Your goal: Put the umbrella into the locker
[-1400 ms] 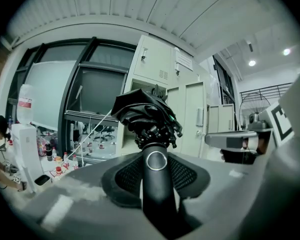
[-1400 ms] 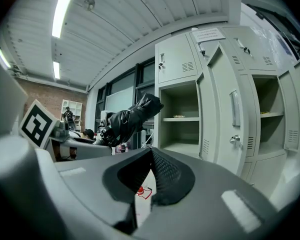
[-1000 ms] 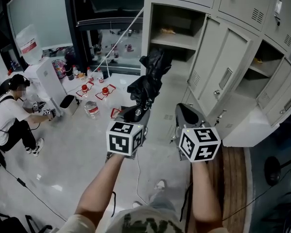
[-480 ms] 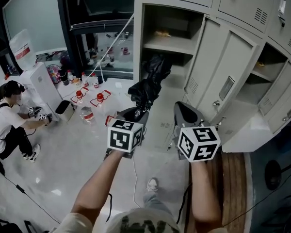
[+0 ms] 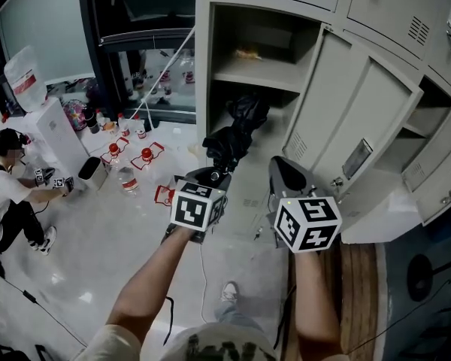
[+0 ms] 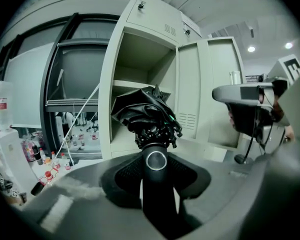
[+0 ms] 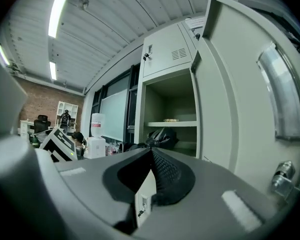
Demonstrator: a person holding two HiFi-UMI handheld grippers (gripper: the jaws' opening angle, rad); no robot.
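Observation:
A folded black umbrella (image 5: pixel 231 135) sticks out ahead of my left gripper (image 5: pixel 210 176), which is shut on its handle (image 6: pixel 156 184). The crumpled canopy (image 6: pixel 142 111) hangs just in front of the open grey locker (image 5: pixel 204 59), at the opening below its shelf (image 5: pixel 257 75). The locker's door (image 5: pixel 347 119) stands swung open to the right. My right gripper (image 5: pixel 283 173) floats beside the left one, near that door, jaws shut with nothing in them. In the right gripper view, the umbrella (image 7: pixel 160 137) shows ahead before the locker compartment (image 7: pixel 171 101), beyond my right gripper (image 7: pixel 151 156).
A person (image 5: pixel 4 194) crouches at the far left beside a white water dispenser (image 5: pixel 54 126). Bottles and red-capped items (image 5: pixel 131 156) litter the floor by the window. Another locker compartment (image 5: pixel 428 126) is open on the right. A cable (image 5: pixel 203 269) runs across the floor.
Both grippers have moved toward the locker. The umbrella now sits lower, in front of the opening under the shelf. The grip on the handle is unchanged.

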